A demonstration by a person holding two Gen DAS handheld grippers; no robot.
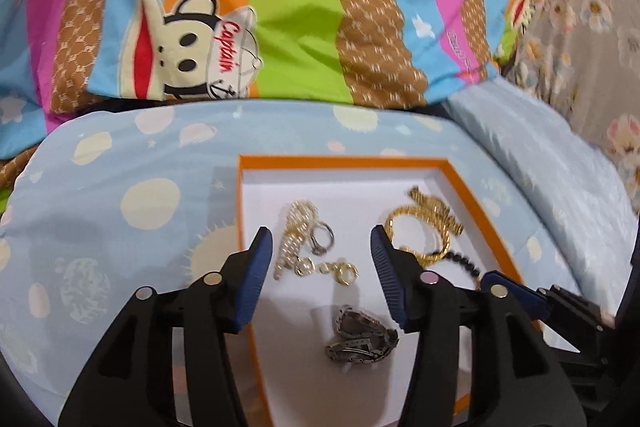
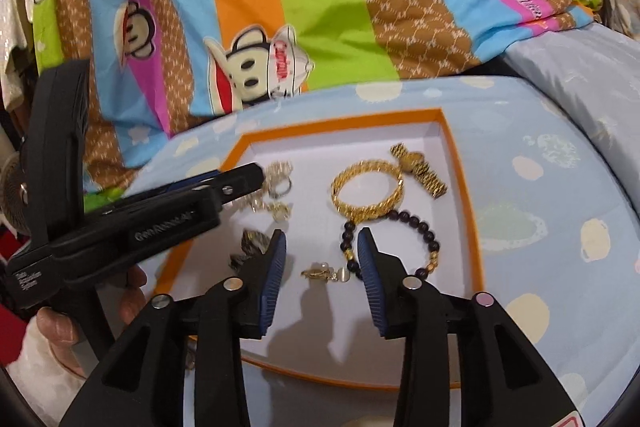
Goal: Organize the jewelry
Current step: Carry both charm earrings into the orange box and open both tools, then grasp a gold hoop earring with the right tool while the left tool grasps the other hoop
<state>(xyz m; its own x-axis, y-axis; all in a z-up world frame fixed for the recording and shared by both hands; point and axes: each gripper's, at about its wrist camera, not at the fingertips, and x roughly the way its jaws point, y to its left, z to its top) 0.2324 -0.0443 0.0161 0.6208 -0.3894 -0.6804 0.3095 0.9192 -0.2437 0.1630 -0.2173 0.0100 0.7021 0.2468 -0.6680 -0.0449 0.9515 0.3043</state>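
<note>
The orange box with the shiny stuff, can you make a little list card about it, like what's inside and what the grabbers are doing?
box: orange tray, white inside, on a blue pillow
gold things: bangle, watch
dark things: bead bracelet
silver things: watch, ring
pearly things: pearl piece
left gripper: open, empty
right gripper: open, empty, above a small gold clasp

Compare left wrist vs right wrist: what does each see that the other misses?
Left wrist only: pearl piece unobstructed, silver watch in full. Right wrist only: small gold clasp piece, complete dark bead bracelet, gold watch clearly, left gripper from the side. Both: orange tray, gold bangle, silver ring; both jaws open, empty.
</note>
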